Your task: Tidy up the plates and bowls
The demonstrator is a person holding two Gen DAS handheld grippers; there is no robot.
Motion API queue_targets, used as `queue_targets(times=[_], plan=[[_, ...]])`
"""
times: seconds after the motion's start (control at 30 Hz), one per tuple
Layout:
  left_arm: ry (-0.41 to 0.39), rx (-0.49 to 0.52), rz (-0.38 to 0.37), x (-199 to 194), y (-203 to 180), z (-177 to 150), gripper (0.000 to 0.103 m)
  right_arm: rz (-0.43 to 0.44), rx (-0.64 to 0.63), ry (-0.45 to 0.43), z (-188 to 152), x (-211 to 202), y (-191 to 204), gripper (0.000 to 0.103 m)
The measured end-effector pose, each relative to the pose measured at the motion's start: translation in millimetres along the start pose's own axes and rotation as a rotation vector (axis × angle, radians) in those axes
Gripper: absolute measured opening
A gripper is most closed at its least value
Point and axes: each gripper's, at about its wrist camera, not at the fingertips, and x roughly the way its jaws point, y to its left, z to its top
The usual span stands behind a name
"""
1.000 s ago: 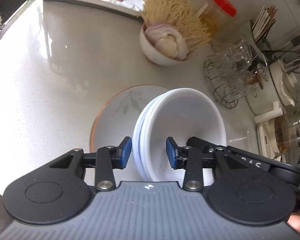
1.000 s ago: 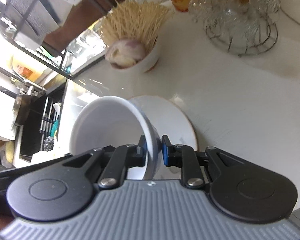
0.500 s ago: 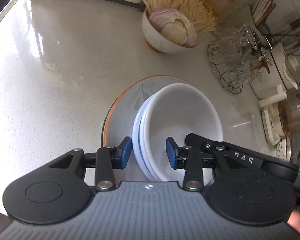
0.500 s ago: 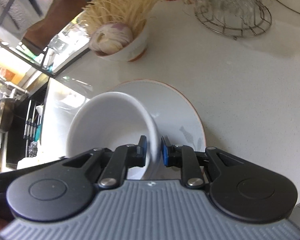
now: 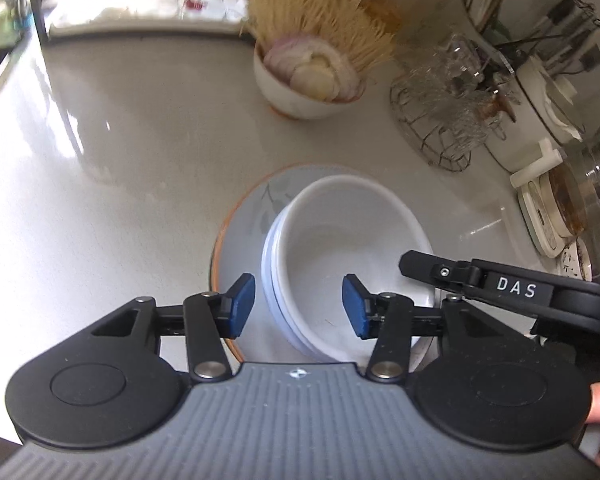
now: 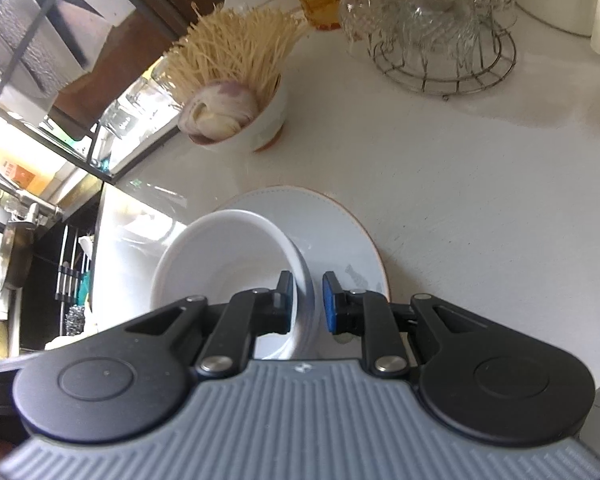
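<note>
Since the earlier frame the left gripper (image 5: 299,309) has just been opening: its blue pads now stand clear on either side of the near rim of the stacked white bowls (image 5: 340,240), gripping nothing. Right gripper (image 6: 307,305), jaws nearly closed, pinches the opposite wall of the stack. Bowls sit tilted on an orange-rimmed plate (image 5: 244,220) resting on the white countertop (image 5: 120,152). Behind stands a bowl of sliced onion and dry noodles (image 5: 312,76).
</note>
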Motion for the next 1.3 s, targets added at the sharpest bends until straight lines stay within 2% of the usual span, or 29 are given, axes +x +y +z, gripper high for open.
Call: queue_targets(times=[0.03, 0.07, 0.13, 0.4, 0.77, 0.97, 1.3], plan=[[-0.012, 0.016, 0.006, -5, -2, 0, 0.054, 0.002, -0.002, -0.011, 0, -4, 0, 0.024], [-0.025, 0.029, 0.012, -10, -4, 1, 0.055, 0.004, -0.004, -0.028, 0, -10, 0, 0.037], [-0.054, 0.053, 0.025, -22, -9, 1, 0.055, 0.012, -0.007, -0.064, -2, -21, -1, 0.046], [-0.206, 0.092, 0.018, -75, -35, -3, 0.055, 0.027, -0.043, -0.151, -12, -60, -3, 0.046], [-0.37, 0.126, 0.021, -149, -91, -34, 0.055, 0.073, -0.134, -0.38, -22, -162, -4, 0.046], [-0.413, 0.11, 0.004, -177, -118, -65, 0.055, 0.081, -0.18, -0.459, -39, -210, -13, 0.046], [-0.479, 0.121, 0.047, -216, -146, -131, 0.056, 0.075, -0.263, -0.53, -87, -260, -26, 0.046]])
